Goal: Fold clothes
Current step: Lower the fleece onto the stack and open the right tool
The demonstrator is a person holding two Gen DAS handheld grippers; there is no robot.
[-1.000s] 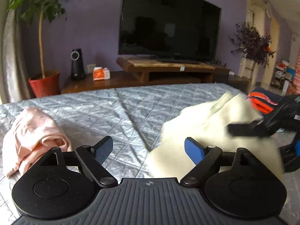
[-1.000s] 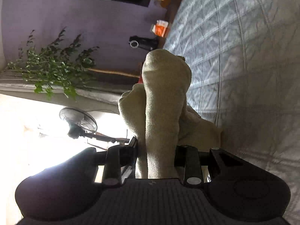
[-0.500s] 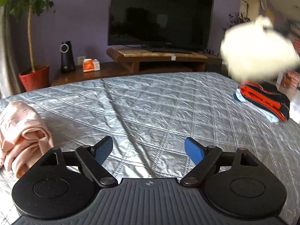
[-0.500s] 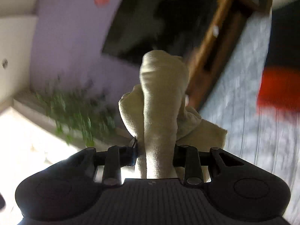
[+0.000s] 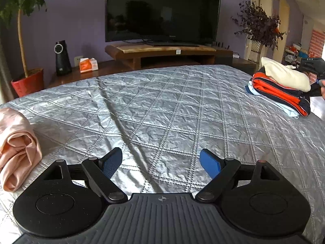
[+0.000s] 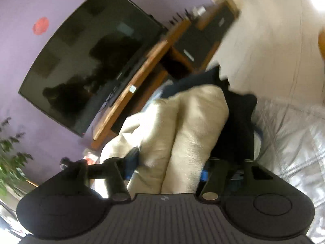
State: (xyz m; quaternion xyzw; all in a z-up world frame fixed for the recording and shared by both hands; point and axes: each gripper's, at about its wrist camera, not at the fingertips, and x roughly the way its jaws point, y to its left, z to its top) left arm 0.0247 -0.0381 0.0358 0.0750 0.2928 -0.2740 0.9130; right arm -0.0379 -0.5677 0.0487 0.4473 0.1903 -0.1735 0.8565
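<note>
A folded cream garment (image 5: 284,74) lies on top of a stack of folded clothes (image 5: 280,95), orange, navy and light blue, at the bed's far right. In the right wrist view the cream garment (image 6: 182,126) sits between the fingers of my right gripper (image 6: 169,162), whose jaws are opening, with the left pad off the cloth. Its black housing (image 5: 310,64) shows at the right edge of the left wrist view. My left gripper (image 5: 161,162) hovers open over the grey quilt (image 5: 172,111) with nothing between its fingers. A crumpled pink garment (image 5: 16,148) lies at the left.
Beyond the bed stand a large TV (image 5: 162,12) on a wooden stand (image 5: 162,50), a black speaker (image 5: 62,59), an orange tissue box (image 5: 88,65) and a plant in a red pot (image 5: 26,83). A dark-leaved plant (image 5: 258,24) stands at the back right.
My right gripper swung the cream garment from beside the left gripper over to the stack at the right, and its jaws have widened. The left gripper drifted slightly down.
</note>
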